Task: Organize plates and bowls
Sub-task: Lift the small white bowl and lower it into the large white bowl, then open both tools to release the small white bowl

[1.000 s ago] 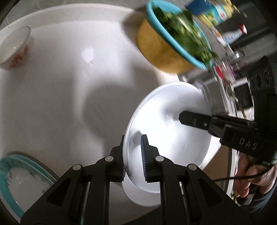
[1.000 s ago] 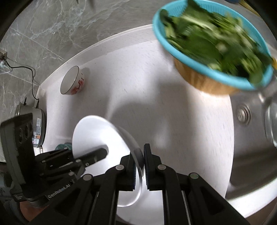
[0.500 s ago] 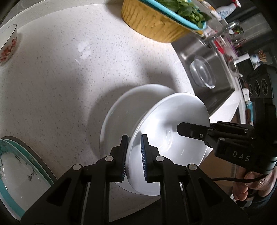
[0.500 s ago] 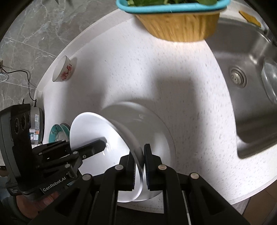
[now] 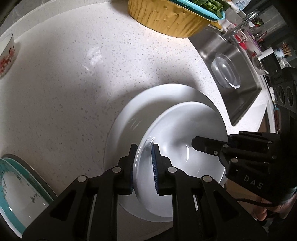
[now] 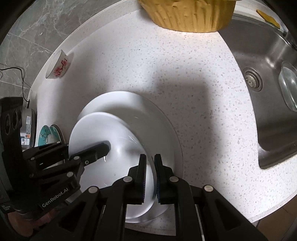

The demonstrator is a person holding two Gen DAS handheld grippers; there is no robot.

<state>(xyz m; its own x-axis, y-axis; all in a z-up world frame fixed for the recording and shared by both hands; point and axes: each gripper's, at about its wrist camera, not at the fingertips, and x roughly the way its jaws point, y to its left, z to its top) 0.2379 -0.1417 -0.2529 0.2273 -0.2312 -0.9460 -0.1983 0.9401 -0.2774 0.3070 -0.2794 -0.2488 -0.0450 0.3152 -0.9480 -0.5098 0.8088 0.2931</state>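
A small deep white plate (image 5: 185,140) (image 6: 96,129) hangs between both grippers, gripped at opposite rims. My left gripper (image 5: 143,163) (image 6: 106,146) is shut on its near-left rim. My right gripper (image 6: 150,166) (image 5: 194,143) is shut on the other rim. Right under it a larger white plate (image 5: 133,115) (image 6: 163,126) lies flat on the speckled counter. The held plate is slightly tilted and sits close over the larger one; I cannot tell whether they touch.
A bowl with a red pattern (image 5: 6,55) (image 6: 57,64) stands at the counter's far left. A teal-rimmed plate (image 5: 14,185) (image 6: 45,135) lies at the near left. A yellow basket of greens (image 5: 167,16) (image 6: 189,13) stands behind. The steel sink (image 5: 241,103) (image 6: 269,118) with a glass bowl (image 5: 225,72) is to the right.
Both grippers came down with the small white plate, from above the counter to close over the larger white plate. Both grips stayed the same.
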